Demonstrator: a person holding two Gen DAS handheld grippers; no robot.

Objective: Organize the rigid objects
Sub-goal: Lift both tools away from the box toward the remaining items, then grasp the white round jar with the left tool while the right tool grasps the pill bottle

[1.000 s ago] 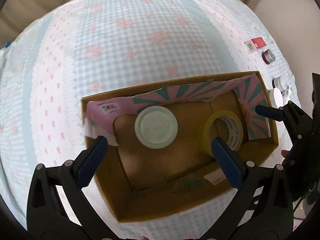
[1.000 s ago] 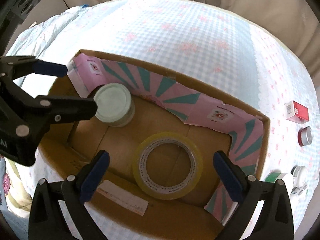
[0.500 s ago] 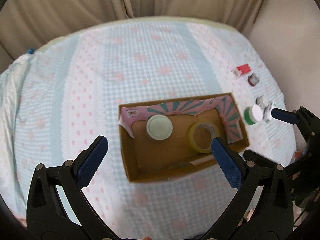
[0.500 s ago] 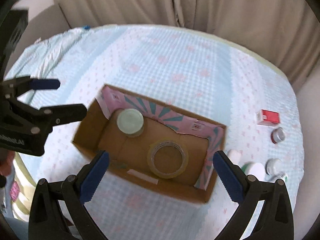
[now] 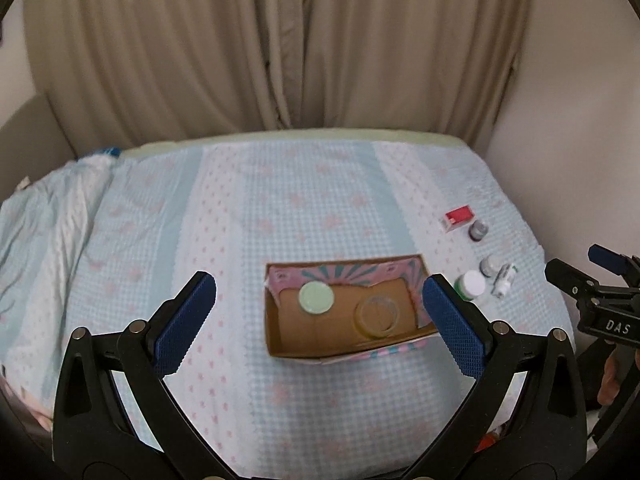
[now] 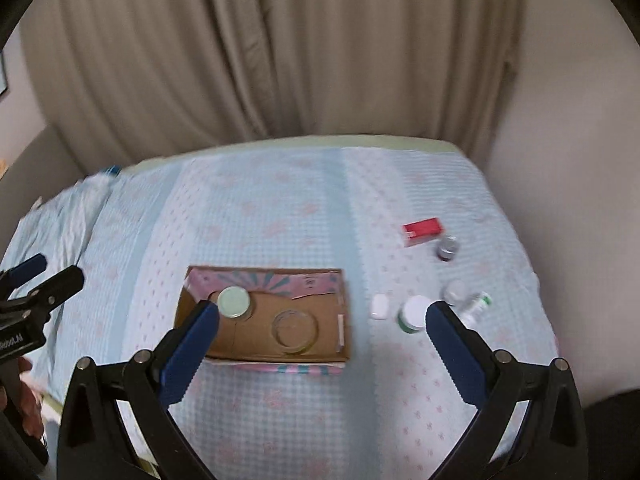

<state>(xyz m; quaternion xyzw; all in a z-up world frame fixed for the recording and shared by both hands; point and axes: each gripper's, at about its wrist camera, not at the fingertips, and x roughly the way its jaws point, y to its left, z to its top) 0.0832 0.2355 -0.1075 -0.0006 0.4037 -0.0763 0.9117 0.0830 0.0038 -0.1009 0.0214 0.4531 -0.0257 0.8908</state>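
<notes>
The left gripper (image 5: pixel 319 306) hangs high above the bed with its blue-padded fingers (image 5: pixel 186 318) spread wide and nothing between them. The right gripper (image 6: pixel 322 322) is likewise wide apart and empty, touching nothing.

Below both sits the open brown cardboard box with pink-and-teal inner flaps (image 5: pixel 276 336), resting on the pale blue checked bedsheet with pink flowers (image 5: pixel 256 208). Inside it, a round jar with a pale green lid (image 5: pixel 315 298) stands in the far-left corner, and a yellowish ring of clear tape (image 5: pixel 376 315) lies flat toward the right.

To the right of the box, apart from it, lie the loose items: a small white oval case (image 6: pixel 379 305), a green tub with a white lid (image 6: pixel 414 313), a small clear bottle with a green label (image 6: pixel 476 304) on its side, a small grey-capped jar (image 6: pixel 455 291), a dark little jar (image 6: pixel 448 249) and a flat red-and-white carton (image 6: pixel 423 231).

The sheet is bare on the box's left and far sides up to the beige curtain (image 5: pixel 280 48); the right-hand items lie near the mattress edge by the wall.
</notes>
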